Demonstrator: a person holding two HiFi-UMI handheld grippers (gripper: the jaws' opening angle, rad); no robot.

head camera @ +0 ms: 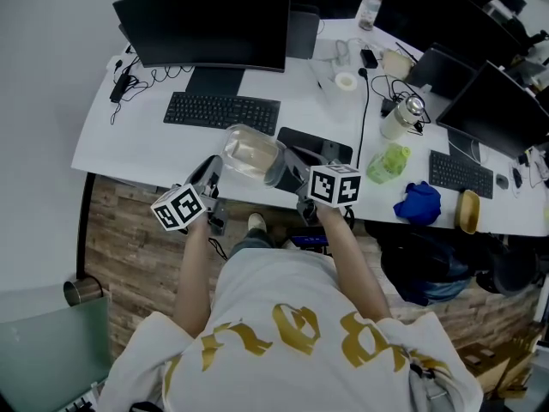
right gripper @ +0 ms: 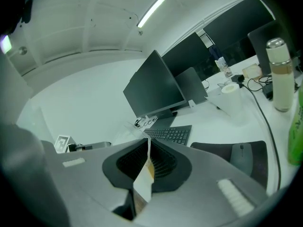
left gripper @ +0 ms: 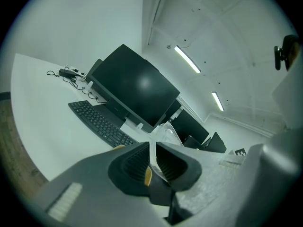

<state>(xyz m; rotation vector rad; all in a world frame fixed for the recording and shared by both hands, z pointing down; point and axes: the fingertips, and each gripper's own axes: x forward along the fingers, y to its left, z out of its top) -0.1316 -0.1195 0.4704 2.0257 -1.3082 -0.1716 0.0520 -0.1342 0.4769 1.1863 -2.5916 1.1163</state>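
A clear plastic bag [head camera: 250,154] is held open in the air above the desk's front edge, between both grippers. My left gripper [head camera: 214,172] is shut on the bag's left rim; in the left gripper view the clear film [left gripper: 162,135] rises out of the closed jaws [left gripper: 152,162]. My right gripper [head camera: 292,178] is shut on the bag's right rim, and the film [right gripper: 142,181] is pinched edge-on between its pads [right gripper: 163,162]. The bag looks empty.
On the white desk [head camera: 129,144] stand a monitor [head camera: 210,24], a keyboard [head camera: 221,110], a mouse pad [head camera: 314,144], a white flask [head camera: 401,117], a green bottle [head camera: 388,161], a blue cloth [head camera: 418,202] and a tape roll [head camera: 346,81]. Wood floor and a metal bin [head camera: 81,292] lie below.
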